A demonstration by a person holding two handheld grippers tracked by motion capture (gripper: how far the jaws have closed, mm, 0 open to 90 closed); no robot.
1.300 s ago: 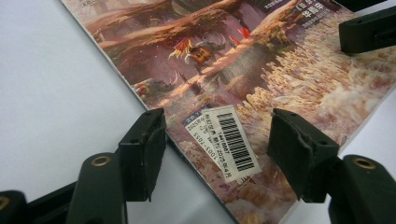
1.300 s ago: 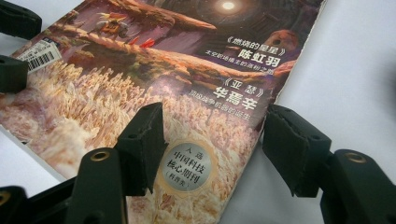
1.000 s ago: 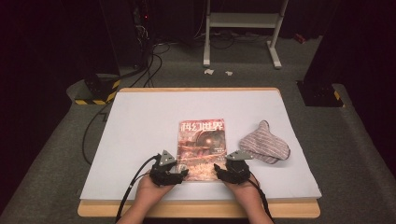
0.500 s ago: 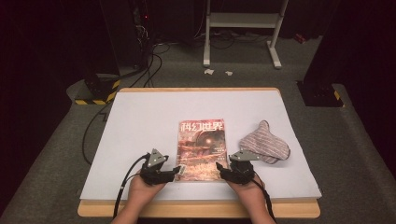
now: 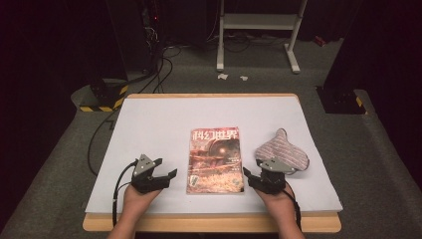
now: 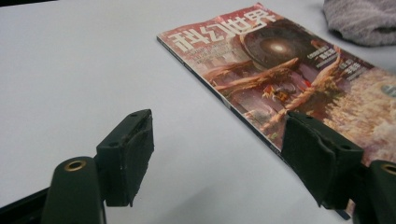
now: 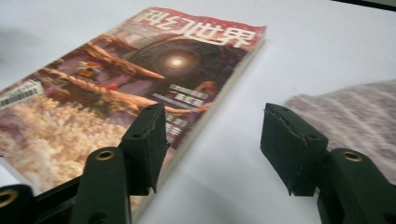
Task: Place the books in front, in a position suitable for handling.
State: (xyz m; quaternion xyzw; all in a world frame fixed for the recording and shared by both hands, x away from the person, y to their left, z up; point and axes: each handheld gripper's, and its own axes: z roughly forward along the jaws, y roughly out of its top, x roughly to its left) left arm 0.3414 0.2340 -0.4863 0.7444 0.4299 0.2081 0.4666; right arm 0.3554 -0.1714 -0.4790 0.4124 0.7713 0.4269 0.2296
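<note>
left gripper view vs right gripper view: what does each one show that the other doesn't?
Left gripper view: the magazine's spine edge running past the left gripper, whose open jaws hold nothing, and a wide stretch of bare white table on the spine side.

Right gripper view: the barcode on the cover, the page-block edge, and the right gripper, also open and holding nothing.

Both: the magazine lying flat and closed, and the striped cloth beside it.

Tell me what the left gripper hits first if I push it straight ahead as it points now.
Probably the red-covered magazine: its spine edge crosses ahead of the open left gripper, before the grey striped cloth. Depth is uncertain.
</note>
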